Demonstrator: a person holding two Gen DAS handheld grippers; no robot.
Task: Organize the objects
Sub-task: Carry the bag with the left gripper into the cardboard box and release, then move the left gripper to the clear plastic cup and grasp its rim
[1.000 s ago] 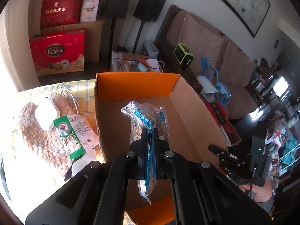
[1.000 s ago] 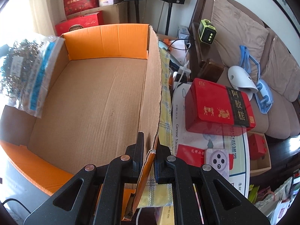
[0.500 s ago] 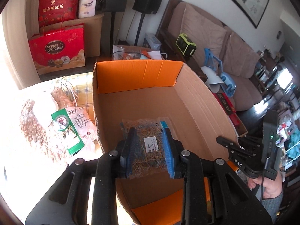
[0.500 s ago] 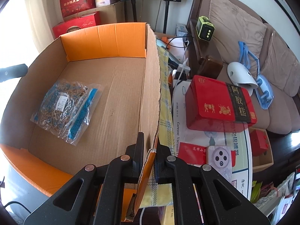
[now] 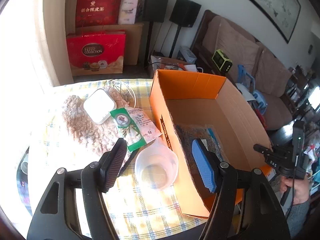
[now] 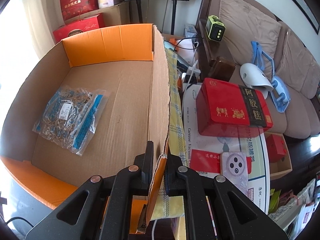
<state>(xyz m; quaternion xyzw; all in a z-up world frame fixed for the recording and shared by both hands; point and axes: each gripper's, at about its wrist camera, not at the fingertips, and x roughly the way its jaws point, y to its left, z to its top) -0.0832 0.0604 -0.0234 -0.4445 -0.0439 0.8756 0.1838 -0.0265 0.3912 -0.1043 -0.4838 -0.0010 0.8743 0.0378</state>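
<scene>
Nearest the left gripper (image 5: 159, 164), whose fingers gape empty over a clear plastic cup (image 5: 156, 171), while the right gripper (image 6: 159, 167) pinches the cardboard box (image 6: 160, 92) wall, the herb bag (image 6: 70, 118) lies boxed, so picking the cup up seems next.

Before you:

- cardboard box (image 6: 124, 92): matt corrugated board, raw brown inside, orange end flaps, torn rough edge.
- bag of dried herbs (image 6: 70, 116): clear glossy crinkled plastic film.
- cup (image 5: 156, 169): translucent smooth plastic.
- tablecloth (image 5: 140, 210): checked woven cloth.
- furry mat (image 5: 84, 126): shaggy fabric.
- red tin (image 6: 232, 108): glossy lacquered finish.
- left gripper (image 5: 160, 161) pads: ribbed rubbery faces, matt black plastic arms.
</scene>
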